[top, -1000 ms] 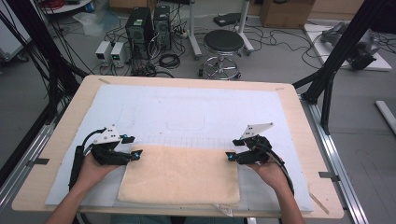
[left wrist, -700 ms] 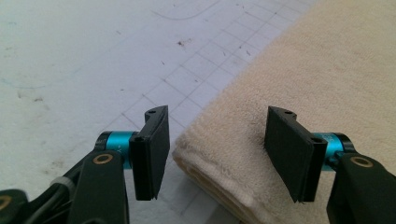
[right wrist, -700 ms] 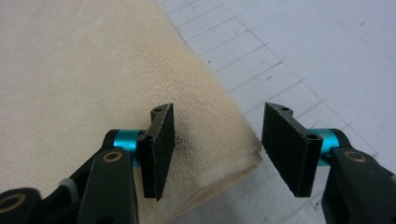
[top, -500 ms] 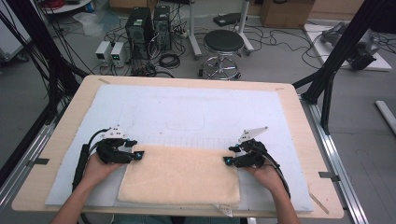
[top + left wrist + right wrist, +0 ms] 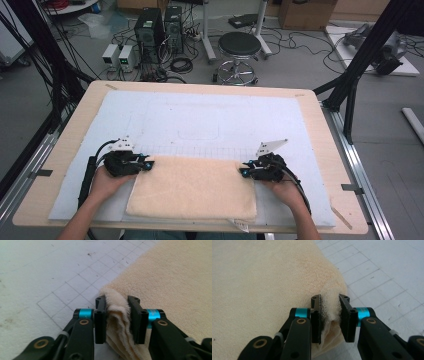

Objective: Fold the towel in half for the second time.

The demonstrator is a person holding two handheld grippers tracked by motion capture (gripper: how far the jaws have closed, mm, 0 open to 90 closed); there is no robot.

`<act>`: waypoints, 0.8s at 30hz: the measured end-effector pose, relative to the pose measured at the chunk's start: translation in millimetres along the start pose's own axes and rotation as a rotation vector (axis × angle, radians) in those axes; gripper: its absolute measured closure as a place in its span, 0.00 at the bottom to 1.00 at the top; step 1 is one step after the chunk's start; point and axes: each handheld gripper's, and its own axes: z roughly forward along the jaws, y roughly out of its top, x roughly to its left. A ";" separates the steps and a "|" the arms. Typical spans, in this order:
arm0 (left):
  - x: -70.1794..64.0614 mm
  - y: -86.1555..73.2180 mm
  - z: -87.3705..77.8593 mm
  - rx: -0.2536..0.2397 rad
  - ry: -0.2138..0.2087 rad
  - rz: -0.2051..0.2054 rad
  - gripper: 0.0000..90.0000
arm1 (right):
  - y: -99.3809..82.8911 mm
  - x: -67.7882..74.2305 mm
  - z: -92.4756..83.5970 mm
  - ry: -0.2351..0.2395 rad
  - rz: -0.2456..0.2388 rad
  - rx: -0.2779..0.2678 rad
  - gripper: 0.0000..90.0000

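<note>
Your left hand-held gripper point(image 5: 117, 315) and right hand-held gripper point(image 5: 330, 315) have just squeezed shut, each pinching a far corner of the towel point(image 5: 192, 187). The towel lies flat at the near edge of the worktop point(image 5: 320, 130). Now you can lift and fold it.

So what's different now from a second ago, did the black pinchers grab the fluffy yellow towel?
Yes. Both pairs of jaws have just been closing. The left gripper now pinches one far corner of the fluffy pale-yellow towel, and the right gripper pinches the other far corner, bunching the cloth between the pads. The hands barely moved. The towel stays flat on the white gridded mat, in the same place.
</note>
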 end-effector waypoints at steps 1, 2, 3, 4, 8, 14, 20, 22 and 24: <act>-0.6 0.2 -0.9 0.003 0.005 0.000 0.81 | -0.1 0.3 -0.3 0.000 0.001 -0.002 0.84; -1.0 0.4 -1.4 0.001 0.007 -0.001 0.83 | -0.1 0.3 -0.8 -0.001 -0.003 -0.001 0.84; -1.2 0.5 -2.0 -0.001 0.012 0.000 0.84 | 0.2 0.8 -1.0 -0.005 -0.005 -0.005 0.85; -1.7 0.5 -2.4 -0.004 0.015 -0.003 0.86 | 0.6 2.2 -1.7 -0.008 -0.006 -0.001 0.86; -3.8 2.1 -5.1 -0.021 0.036 -0.006 0.87 | 3.4 7.2 -5.2 -0.032 -0.021 -0.005 0.88; -8.9 11.2 -10.1 -0.044 0.106 0.022 0.87 | 14.3 9.7 -18.2 -0.043 -0.032 -0.058 0.88; -4.7 24.9 -12.7 -0.094 0.187 0.023 0.87 | 34.6 6.4 -20.8 -0.105 -0.088 -0.042 0.88; 0.7 30.6 -10.6 -0.105 0.211 0.005 0.87 | 43.2 1.9 -21.1 -0.125 -0.090 -0.038 0.88; 5.5 37.7 -7.0 -0.113 0.234 -0.008 0.87 | 51.4 -5.0 -19.9 -0.145 -0.085 -0.034 0.88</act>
